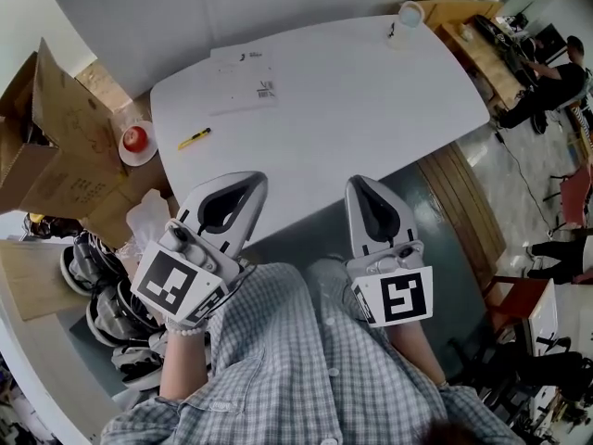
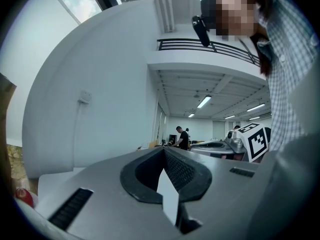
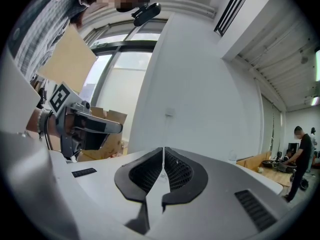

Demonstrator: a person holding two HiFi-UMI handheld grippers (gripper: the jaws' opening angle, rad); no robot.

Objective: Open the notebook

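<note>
Left hand-held gripper point(image 1: 252, 182) over table point(image 1: 371, 109) near edge.

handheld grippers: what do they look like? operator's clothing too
The left gripper and right gripper match: pale grey tapered shells, with black ribbed pads lining a teardrop-shaped opening. Each has a white cube at the rear with black square markers. The person wears a grey-and-white checked shirt.

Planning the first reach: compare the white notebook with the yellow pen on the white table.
The white flat notebook is broad and rectangular; the slim yellow pen is a short stick with a dark tip. The notebook lies farther back on the white table; the pen sits nearer, by the left edge. Both lie flat on the table, untouched.
</note>
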